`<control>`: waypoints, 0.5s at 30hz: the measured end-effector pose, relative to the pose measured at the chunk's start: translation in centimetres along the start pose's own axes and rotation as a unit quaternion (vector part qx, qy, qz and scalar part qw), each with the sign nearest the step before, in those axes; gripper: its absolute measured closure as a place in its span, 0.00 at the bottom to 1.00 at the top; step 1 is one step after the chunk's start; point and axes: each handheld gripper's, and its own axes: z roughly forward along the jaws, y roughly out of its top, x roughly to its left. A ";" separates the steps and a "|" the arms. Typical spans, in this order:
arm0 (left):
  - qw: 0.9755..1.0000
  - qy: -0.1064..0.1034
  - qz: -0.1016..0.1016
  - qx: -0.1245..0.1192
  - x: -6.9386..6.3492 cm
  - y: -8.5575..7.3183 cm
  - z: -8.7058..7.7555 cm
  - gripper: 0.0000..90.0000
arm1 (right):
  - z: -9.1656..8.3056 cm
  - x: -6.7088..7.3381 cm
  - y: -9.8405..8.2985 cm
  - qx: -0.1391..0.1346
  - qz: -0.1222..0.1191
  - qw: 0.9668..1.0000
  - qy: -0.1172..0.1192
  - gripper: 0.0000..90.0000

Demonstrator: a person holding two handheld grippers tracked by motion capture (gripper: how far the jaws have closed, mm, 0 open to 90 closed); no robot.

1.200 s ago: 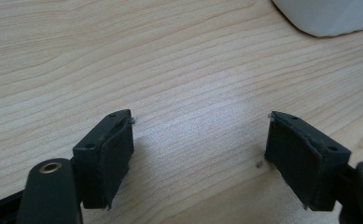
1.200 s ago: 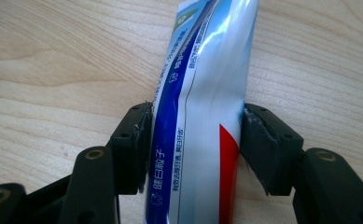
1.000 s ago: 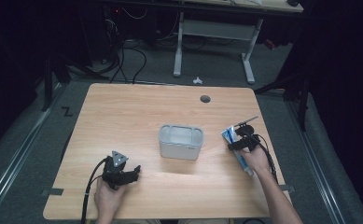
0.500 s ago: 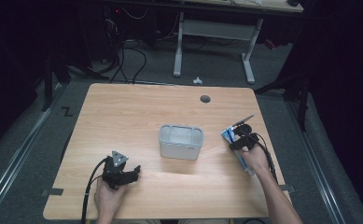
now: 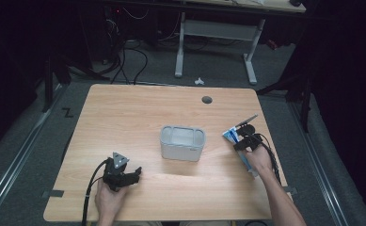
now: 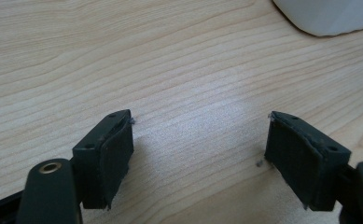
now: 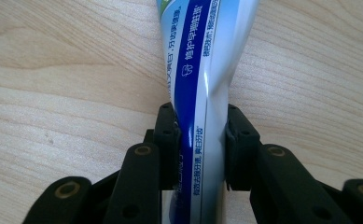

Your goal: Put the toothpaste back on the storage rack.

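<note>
A blue and white toothpaste tube (image 7: 202, 70) lies on the wooden table (image 5: 138, 117) at its right side, also seen from above as the tube (image 5: 231, 135). My right gripper (image 7: 200, 116) has just been closing and now stands shut on the tube, both pads pressing its sides. From above, the right gripper (image 5: 242, 141) points away from the person. My left gripper (image 6: 200, 126) rests open near the table's front left with bare wood between its fingers; from above it is the left gripper (image 5: 134, 173).
A grey open box (image 5: 182, 143) stands mid-table, and its corner (image 6: 324, 18) shows ahead of the left gripper. A thin dark stick (image 5: 245, 120) lies just beyond the tube. A cable hole (image 5: 207, 100) sits near the far edge.
The right gripper's jaws have drawn in onto the toothpaste tube. Neither hand has shifted.
</note>
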 end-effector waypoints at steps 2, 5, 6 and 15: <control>1.000 0.000 -0.001 0.000 0.0 0.0 0.0 0.26 | 0.0 0.1 0.0 -0.002 -0.003 1.000 -0.002 0.79; 1.000 0.000 0.000 0.000 0.0 0.0 0.0 0.26 | -0.1 0.0 0.0 -0.003 -0.002 1.000 -0.002 0.79; 1.000 0.000 0.000 0.000 0.0 0.0 0.0 0.26 | -0.2 0.0 -0.1 -0.002 -0.002 1.000 -0.003 0.79; 1.000 0.000 0.000 0.000 0.0 0.0 0.0 0.26 | -1.3 0.1 -0.3 -0.024 -0.007 1.000 0.016 0.79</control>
